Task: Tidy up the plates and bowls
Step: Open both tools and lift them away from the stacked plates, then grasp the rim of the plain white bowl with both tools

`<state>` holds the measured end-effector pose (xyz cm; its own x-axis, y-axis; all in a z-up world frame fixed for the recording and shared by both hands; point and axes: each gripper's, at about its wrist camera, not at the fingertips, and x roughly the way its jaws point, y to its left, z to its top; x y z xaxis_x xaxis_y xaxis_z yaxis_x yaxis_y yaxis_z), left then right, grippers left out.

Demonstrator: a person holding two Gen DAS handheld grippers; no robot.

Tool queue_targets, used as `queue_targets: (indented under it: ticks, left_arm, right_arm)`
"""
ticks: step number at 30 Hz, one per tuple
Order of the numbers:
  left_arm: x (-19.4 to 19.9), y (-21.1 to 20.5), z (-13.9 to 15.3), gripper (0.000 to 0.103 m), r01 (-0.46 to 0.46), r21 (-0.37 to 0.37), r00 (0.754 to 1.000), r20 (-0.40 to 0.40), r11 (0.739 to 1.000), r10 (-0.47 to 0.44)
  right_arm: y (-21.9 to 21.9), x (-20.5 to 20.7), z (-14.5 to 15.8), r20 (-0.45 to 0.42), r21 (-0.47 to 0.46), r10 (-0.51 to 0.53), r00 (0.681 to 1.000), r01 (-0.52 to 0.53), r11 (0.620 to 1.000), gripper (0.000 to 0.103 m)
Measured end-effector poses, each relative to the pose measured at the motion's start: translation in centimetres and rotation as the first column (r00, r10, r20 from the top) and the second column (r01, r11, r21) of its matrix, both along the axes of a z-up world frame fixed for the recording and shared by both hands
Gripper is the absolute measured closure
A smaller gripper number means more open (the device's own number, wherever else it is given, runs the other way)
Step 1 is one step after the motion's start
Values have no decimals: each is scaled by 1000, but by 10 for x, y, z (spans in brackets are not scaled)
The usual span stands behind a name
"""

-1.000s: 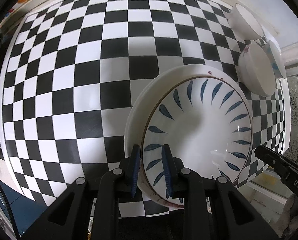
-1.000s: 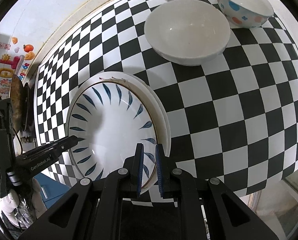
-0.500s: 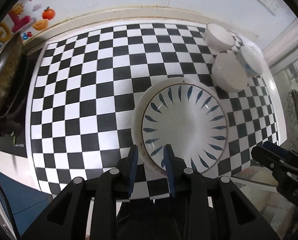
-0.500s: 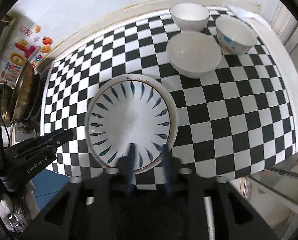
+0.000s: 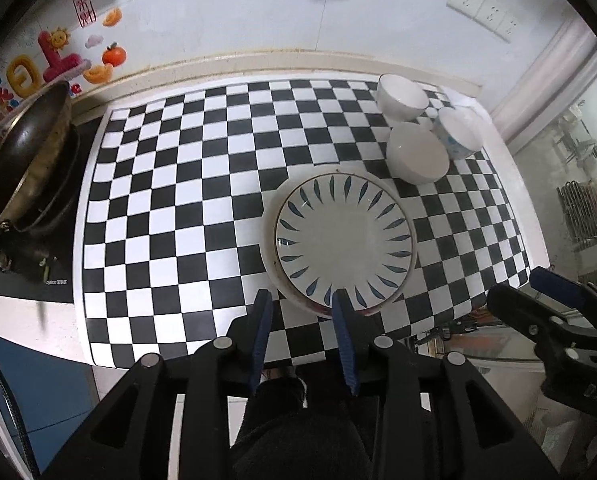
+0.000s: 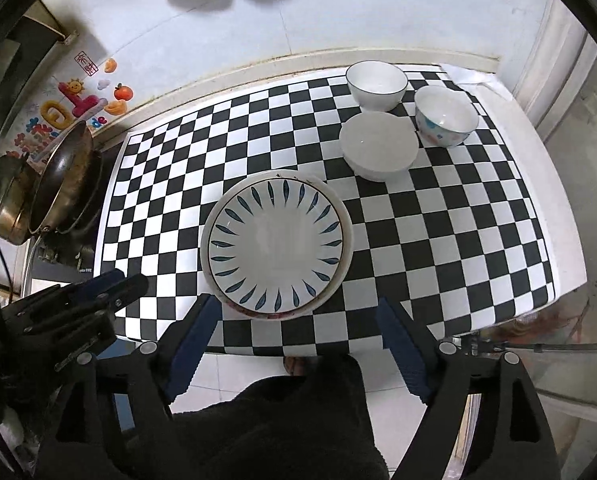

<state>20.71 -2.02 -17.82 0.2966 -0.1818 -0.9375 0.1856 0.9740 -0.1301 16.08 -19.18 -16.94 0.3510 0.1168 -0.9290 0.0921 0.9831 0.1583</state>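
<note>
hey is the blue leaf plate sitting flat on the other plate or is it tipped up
Flat. The blue-leaf plate is nested on the white plate, whose rim shows around it; both grippers are open and clear of it.

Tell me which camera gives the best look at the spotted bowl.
The right wrist view. There the spotted bowl shows its open inside and the blue and orange dots on its outer wall, beside the wide white bowl. In the left wrist view it is smaller, tipped by the lens, and partly hidden behind that white bowl.
</note>
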Motion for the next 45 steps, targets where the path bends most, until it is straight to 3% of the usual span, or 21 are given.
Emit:
queue_targets:
  ticks: [8, 14, 18, 23, 27, 32, 34, 37, 45]
  left_arm:
    - [5, -15, 18, 75, -17, -3, 999, 28, 1000, 17]
    - [62, -60, 9, 74, -25, -23, 1000, 1, 999, 25]
    - [121, -98, -21, 74, -46, -43, 997, -67, 998, 44]
    - [191, -144, -77, 75, -59, -30, 979, -198, 998, 52]
    - [230, -175, -122, 75, -44, 2, 958, -283, 999, 43]
    - [251, -199, -166, 76, -16, 4, 930, -367, 1000, 16]
    - [251, -205, -174, 83, -9, -1, 925, -381, 1000, 8]
    - [246, -210, -174, 83, -13, 18, 929, -369, 1000, 19]
    - [207, -227, -147, 83, -1, -3, 937, -350, 1000, -1]
  right_arm:
    - [-11, -3, 10, 21, 67, 8, 1000, -10, 998, 17]
    - [-60, 27, 12, 73, 101, -32, 997, 24, 995, 17]
    - [-119, 72, -14, 63, 119, -84, 995, 76, 990, 17]
    - [-181, 145, -77, -51, 172, -96, 994, 103, 980, 19]
    - [-206, 199, -136, -166, 213, -55, 985, 90, 973, 30]
    - [-213, 233, -183, -240, 234, 15, 971, 43, 971, 46]
    - [-213, 242, -197, -265, 252, 39, 963, 30, 967, 62]
    - [-210, 251, -212, -297, 282, 76, 952, 12, 959, 86]
    - [-211, 234, -197, -287, 249, 122, 950, -49, 967, 89]
